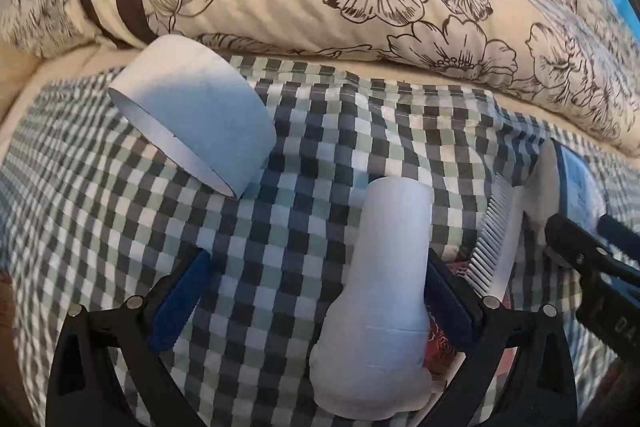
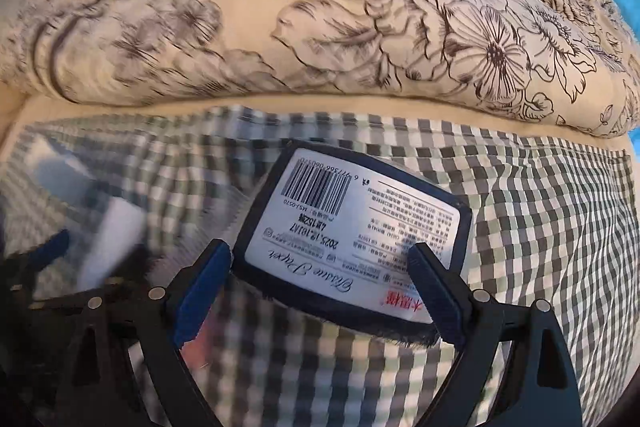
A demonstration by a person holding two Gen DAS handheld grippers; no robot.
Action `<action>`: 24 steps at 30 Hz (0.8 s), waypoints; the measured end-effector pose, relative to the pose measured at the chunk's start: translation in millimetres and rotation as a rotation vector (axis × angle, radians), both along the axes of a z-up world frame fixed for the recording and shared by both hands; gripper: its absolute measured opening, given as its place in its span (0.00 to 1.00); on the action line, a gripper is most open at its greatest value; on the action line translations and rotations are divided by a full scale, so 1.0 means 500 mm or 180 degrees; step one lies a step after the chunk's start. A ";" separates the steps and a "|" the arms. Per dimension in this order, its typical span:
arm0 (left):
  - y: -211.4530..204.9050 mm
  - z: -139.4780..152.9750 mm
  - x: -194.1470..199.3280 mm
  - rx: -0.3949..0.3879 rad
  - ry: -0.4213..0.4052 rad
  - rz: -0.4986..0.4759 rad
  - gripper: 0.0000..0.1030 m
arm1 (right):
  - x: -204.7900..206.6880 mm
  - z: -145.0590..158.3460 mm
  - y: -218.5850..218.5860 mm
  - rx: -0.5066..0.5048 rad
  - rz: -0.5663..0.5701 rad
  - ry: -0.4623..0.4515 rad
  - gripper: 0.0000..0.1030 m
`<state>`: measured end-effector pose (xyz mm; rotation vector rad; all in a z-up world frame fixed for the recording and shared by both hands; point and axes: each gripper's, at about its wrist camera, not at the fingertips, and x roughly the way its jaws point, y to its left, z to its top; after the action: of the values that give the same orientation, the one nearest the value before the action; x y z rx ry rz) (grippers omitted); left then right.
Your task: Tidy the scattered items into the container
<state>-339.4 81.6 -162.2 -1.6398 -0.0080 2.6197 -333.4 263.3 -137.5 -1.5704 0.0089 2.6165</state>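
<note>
The right gripper (image 2: 320, 267) clenched the tissue pack (image 2: 352, 227) by its sides: soft, light. Left gripper (image 1: 316, 267), released, straddled a stiff tube (image 1: 384, 267) left of the pack.

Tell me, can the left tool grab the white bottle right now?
Probably yes. The left tool is open, and the white bottle lies between its fingers on the checked cloth. Nothing sits in the way; the comb is off to the side.

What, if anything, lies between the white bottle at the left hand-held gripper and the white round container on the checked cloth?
Nothing visible. Only bare checked cloth separates the white bottle from the white round container. The comb lies on the bottle's other side.
</note>
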 end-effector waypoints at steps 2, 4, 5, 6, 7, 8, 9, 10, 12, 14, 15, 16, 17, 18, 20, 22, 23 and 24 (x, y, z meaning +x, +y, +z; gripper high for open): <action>0.002 0.009 0.007 -0.0050 0.0009 -0.0091 0.59 | 0.003 -0.002 0.011 -0.0071 -0.0049 0.0045 0.88; 0.006 0.011 0.011 -0.0198 -0.0056 -0.0136 0.40 | 0.009 0.004 0.022 -0.0167 -0.0053 0.0066 0.81; 0.008 0.013 0.014 -0.0253 -0.0076 -0.0157 0.40 | 0.015 0.007 0.026 -0.0213 -0.0029 0.0065 0.75; 0.009 0.014 0.017 -0.0263 -0.0091 -0.0173 0.40 | 0.021 0.011 0.029 -0.0254 -0.0005 0.0066 0.64; 0.007 0.015 0.021 -0.0258 -0.0108 -0.0172 0.40 | 0.028 0.014 0.032 -0.0302 0.0010 0.0069 0.51; 0.004 0.017 0.026 -0.0249 -0.0130 -0.0161 0.40 | 0.036 0.019 0.038 -0.0403 0.0031 0.0070 0.43; 0.000 0.021 0.032 -0.0235 -0.0147 -0.0137 0.40 | 0.044 0.023 0.044 -0.0560 0.0047 0.0074 0.19; -0.004 0.028 0.040 -0.0216 -0.0162 -0.0121 0.40 | 0.054 0.028 0.051 -0.0700 0.0041 0.0084 0.18; -0.007 0.046 0.063 -0.0242 -0.0145 -0.0110 0.40 | 0.077 0.044 0.058 -0.0745 0.0017 0.0142 0.16; -0.012 0.075 0.094 -0.0335 -0.0042 -0.0112 0.38 | 0.104 0.067 0.067 -0.0804 0.0023 0.0223 0.14; -0.014 0.088 0.106 -0.0352 -0.0007 -0.0120 0.37 | 0.118 0.082 0.072 -0.0853 0.0033 0.0251 0.12; -0.016 0.102 0.119 -0.0349 0.0017 -0.0125 0.31 | 0.133 0.098 0.076 -0.0892 0.0044 0.0284 0.12; -0.018 0.122 0.136 -0.0326 0.0044 -0.0117 0.31 | 0.142 0.112 0.077 -0.0915 0.0050 0.0309 0.11; -0.019 0.141 0.153 -0.0308 0.0063 -0.0115 0.31 | 0.153 0.128 0.076 -0.0936 0.0052 0.0344 0.10; -0.021 0.171 0.170 -0.0301 0.0122 -0.0130 0.31 | 0.187 0.160 0.075 -0.1008 0.0069 0.0403 0.10; -0.029 0.207 0.175 -0.0310 0.0194 -0.0126 0.31 | 0.223 0.189 0.073 -0.1079 0.0081 0.0466 0.09; -0.040 0.223 0.182 -0.0294 0.0224 -0.0118 0.31 | 0.234 0.201 0.071 -0.1073 0.0085 0.0497 0.09; -0.051 0.236 0.189 -0.0273 0.0253 -0.0107 0.31 | 0.252 0.219 0.067 -0.1053 0.0090 0.0538 0.09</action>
<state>-244.9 56.1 -44.1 -1.5442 0.1357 2.6933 -207.5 296.7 -27.9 -1.4326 0.4563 2.8779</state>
